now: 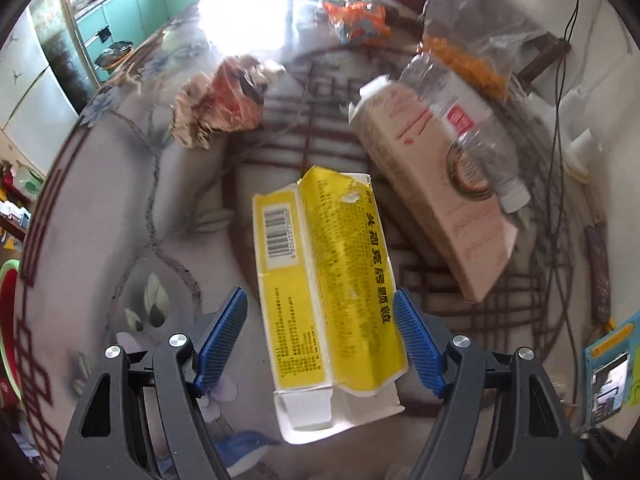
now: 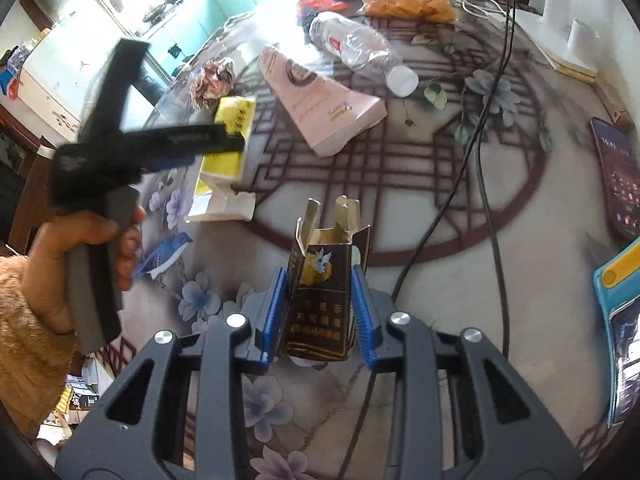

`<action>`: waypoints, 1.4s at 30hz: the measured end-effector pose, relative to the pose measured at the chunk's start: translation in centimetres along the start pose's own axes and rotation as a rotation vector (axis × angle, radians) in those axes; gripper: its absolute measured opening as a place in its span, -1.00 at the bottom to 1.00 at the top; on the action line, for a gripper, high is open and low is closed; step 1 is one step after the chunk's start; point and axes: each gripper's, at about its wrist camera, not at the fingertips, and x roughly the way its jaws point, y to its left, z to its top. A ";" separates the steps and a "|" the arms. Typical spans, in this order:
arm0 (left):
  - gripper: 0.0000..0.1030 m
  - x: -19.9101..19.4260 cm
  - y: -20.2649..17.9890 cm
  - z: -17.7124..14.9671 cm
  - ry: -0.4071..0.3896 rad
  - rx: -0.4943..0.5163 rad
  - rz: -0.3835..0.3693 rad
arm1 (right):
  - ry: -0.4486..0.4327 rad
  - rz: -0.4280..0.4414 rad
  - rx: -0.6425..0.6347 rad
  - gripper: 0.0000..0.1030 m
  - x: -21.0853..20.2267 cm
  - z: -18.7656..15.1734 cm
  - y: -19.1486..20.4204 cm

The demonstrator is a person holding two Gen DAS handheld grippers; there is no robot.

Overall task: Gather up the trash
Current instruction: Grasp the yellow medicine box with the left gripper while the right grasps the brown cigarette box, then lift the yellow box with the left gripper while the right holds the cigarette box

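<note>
Glossy floral round table [image 2: 420, 264], trash mid-top: flattened yellow carton [image 1: 328, 280], pink carton [image 1: 436, 196], crinkled clear bottle [image 2: 360, 46]. Left gripper [image 1: 320, 336] wide open, straddling yellow carton, untouched. Right gripper [image 2: 320, 308] level, clamping dark cigarette pack [image 2: 320, 300].

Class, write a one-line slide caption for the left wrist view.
Open left gripper straddling a flattened yellow cardboard box on the patterned table.
</note>
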 end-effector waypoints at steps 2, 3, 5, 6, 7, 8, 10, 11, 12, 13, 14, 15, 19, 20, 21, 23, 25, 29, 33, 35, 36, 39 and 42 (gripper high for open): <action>0.33 0.4 -0.1 0.0 0.009 0.008 -0.013 | -0.004 0.004 -0.005 -0.38 -0.1 0.3 0.0; 0.25 0.5 -0.2 -0.1 0.013 0.009 -0.021 | -0.006 0.008 -0.009 -0.38 -0.1 0.5 0.1; 0.13 0.5 0.0 -0.2 0.008 0.010 -0.025 | -0.005 0.014 -0.016 -0.38 -0.2 0.8 0.2; 0.06 0.4 0.0 -0.1 0.005 0.011 -0.032 | -0.005 0.016 -0.019 -0.38 -0.1 0.9 0.3; 0.03 0.0 0.2 -0.2 0.000 0.013 -0.043 | -0.005 0.019 -0.022 -0.38 0.0 1.0 0.5; -0.03 -0.3 0.3 -0.2 -0.008 0.012 -0.049 | -0.005 0.022 -0.026 -0.38 0.0 1.1 0.7; -0.15 -1.7 0.9 -0.4 -0.038 0.005 -0.060 | -0.007 0.026 -0.032 -0.38 0.0 1.3 1.0; -0.23 -2.4 1.0 -0.5 -0.053 0.003 -0.064 | -0.011 0.030 -0.037 -0.38 -0.1 1.4 1.2; -0.30 -3.2 1.1 -0.6 -0.070 0.005 -0.066 | -0.013 0.032 -0.040 -0.38 -0.1 1.6 1.3; -0.31 -3.8 1.0 -0.7 -0.080 0.009 -0.065 | -0.018 0.035 -0.045 -0.38 -0.2 1.7 1.6; -0.33 -4.7 1.1 -1.0 -0.096 0.016 -0.066 | -0.023 0.037 -0.051 -0.38 -0.3 1.9 1.9; -0.33 -5.5 1.2 -1.3 -0.109 0.019 -0.065 | -0.028 0.040 -0.059 -0.38 -0.4 2.1 2.2; -0.34 -7.7 2.1 -2.4 -0.130 0.014 -0.081 | -0.032 0.052 -0.084 -0.37 -0.2 2.7 3.6; -0.33 -7.7 2.5 -2.9 -0.116 0.020 -0.070 | -0.025 0.056 -0.091 -0.37 0.1 2.7 3.9; -0.30 -7.4 2.9 -3.2 -0.103 0.022 -0.059 | -0.017 0.058 -0.098 -0.37 0.4 2.7 4.3; -0.24 -6.2 3.9 -3.9 -0.064 0.015 -0.036 | -0.003 0.061 -0.107 -0.37 0.9 2.5 4.8; -0.12 -5.4 5.0 -4.4 -0.028 -0.008 -0.028 | 0.011 0.061 -0.115 -0.37 1.3 2.2 5.3; 0.37 -4.4 6.2 -4.6 -0.014 -0.033 0.012 | 0.024 0.054 -0.118 -0.37 1.8 2.0 5.7; 0.51 -3.1 6.6 -4.2 0.018 -0.046 0.019 | 0.021 0.048 -0.112 -0.36 1.7 1.9 5.7; 0.52 -2.4 6.7 -4.1 0.035 -0.047 0.032 | 0.021 0.047 -0.106 -0.36 1.7 1.9 5.5; 0.47 -2.1 6.7 -4.2 0.040 -0.048 0.026 | 0.020 0.047 -0.105 -0.36 1.6 1.8 5.5; -0.27 -2.4 7.0 -4.5 0.026 -0.051 0.025 | 0.014 0.046 -0.100 -0.36 1.4 1.7 5.6; -0.28 -3.6 7.5 -4.7 0.004 -0.064 -0.009 | 0.006 0.046 -0.097 -0.36 1.2 1.7 5.8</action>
